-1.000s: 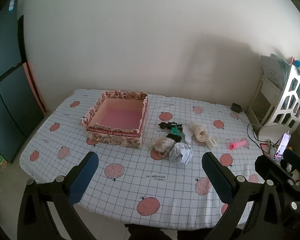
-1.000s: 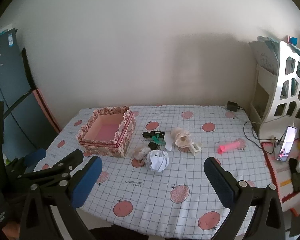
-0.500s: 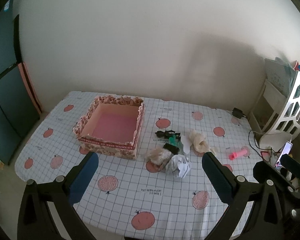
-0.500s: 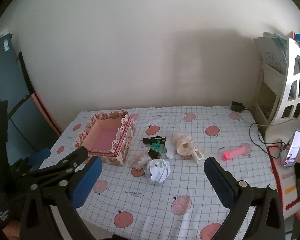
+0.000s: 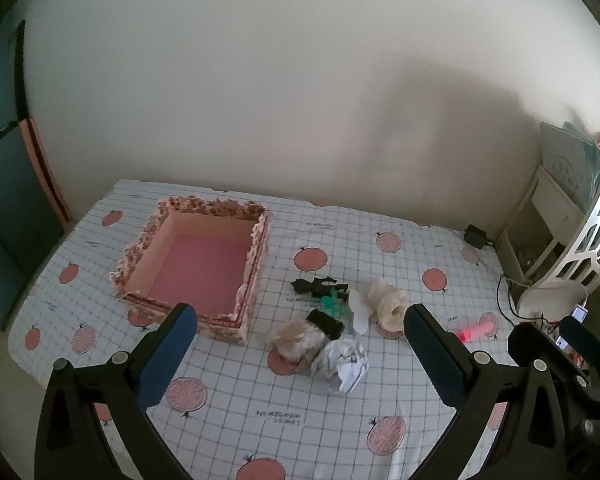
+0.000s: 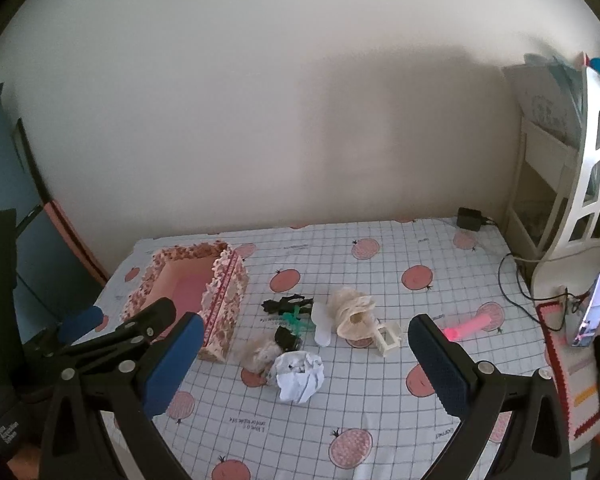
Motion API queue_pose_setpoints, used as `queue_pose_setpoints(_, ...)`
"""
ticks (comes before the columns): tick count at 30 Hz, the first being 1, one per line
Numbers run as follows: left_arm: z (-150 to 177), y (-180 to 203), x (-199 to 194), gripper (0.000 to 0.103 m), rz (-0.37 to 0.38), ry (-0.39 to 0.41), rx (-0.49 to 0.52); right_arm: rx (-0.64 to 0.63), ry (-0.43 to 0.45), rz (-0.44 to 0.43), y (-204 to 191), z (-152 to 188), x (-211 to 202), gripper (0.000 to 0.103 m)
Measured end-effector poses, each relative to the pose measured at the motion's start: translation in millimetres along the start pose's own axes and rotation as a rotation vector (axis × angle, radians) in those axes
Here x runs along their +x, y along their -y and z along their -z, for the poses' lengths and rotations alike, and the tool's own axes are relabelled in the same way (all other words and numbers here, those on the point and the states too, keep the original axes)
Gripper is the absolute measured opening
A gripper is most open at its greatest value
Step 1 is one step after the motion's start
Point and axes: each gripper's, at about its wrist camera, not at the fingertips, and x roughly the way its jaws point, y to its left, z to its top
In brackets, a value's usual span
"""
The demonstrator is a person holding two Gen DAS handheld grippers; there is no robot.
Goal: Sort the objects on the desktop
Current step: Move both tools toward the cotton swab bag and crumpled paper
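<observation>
You held both the left tool (image 5: 300, 340) and the right tool (image 6: 305, 344) spread wide and empty above the surface (image 6: 380, 420). The crumpled paper ball (image 6: 300, 376) lay nearest, beside the floral box (image 6: 224, 304); a straight descent over it probably suited you best.

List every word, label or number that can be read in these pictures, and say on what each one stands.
None can be read with certainty.
Small upside-down print on the white checked tablecloth with red fruit: blurred.
Red band on the pink flowered storage box: lettering blurred.
White print on the black device at the left edge: too blurred.
</observation>
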Motion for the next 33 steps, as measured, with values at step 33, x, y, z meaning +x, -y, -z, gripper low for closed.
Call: queue_pose_setpoints(33,-21.0,18.1,138.7,0.103,0.077,-0.086,-0.075,0.121,-0.111,0.044,47.5,-15.0,126.1,0.103)
